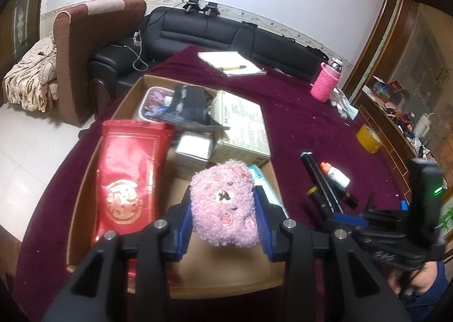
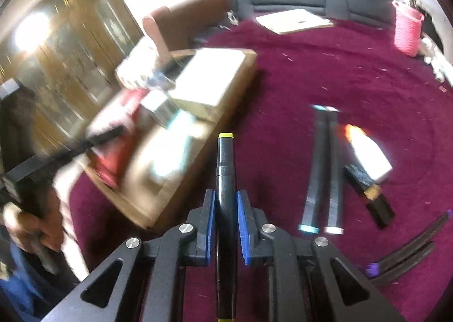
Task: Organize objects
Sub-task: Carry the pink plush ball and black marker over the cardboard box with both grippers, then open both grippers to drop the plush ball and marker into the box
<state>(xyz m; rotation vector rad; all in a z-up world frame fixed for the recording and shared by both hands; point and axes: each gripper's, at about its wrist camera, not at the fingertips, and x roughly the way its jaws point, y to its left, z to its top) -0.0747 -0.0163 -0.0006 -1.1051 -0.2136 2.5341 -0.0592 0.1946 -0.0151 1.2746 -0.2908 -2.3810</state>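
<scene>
Left gripper (image 1: pixel 223 225): fingers pinching pink plush toy (image 1: pixel 225 203) from both sides, above cardboard box (image 1: pixel 85 180) | Right gripper (image 2: pixel 226 225): fingers clamped on yellow-capped marker (image 2: pixel 225 169), over maroon surface (image 2: pixel 325 72).

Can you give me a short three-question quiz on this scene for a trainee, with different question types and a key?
1. True or false: the left hand-held gripper holds the pink plush toy over the cardboard box.
2. What does the right hand-held gripper grip? A) black marker with yellow cap B) pink bottle C) tape roll
3. Fill in: the red pouch lies ____ the box.

Key: 1 true; 2 A; 3 inside.
</scene>
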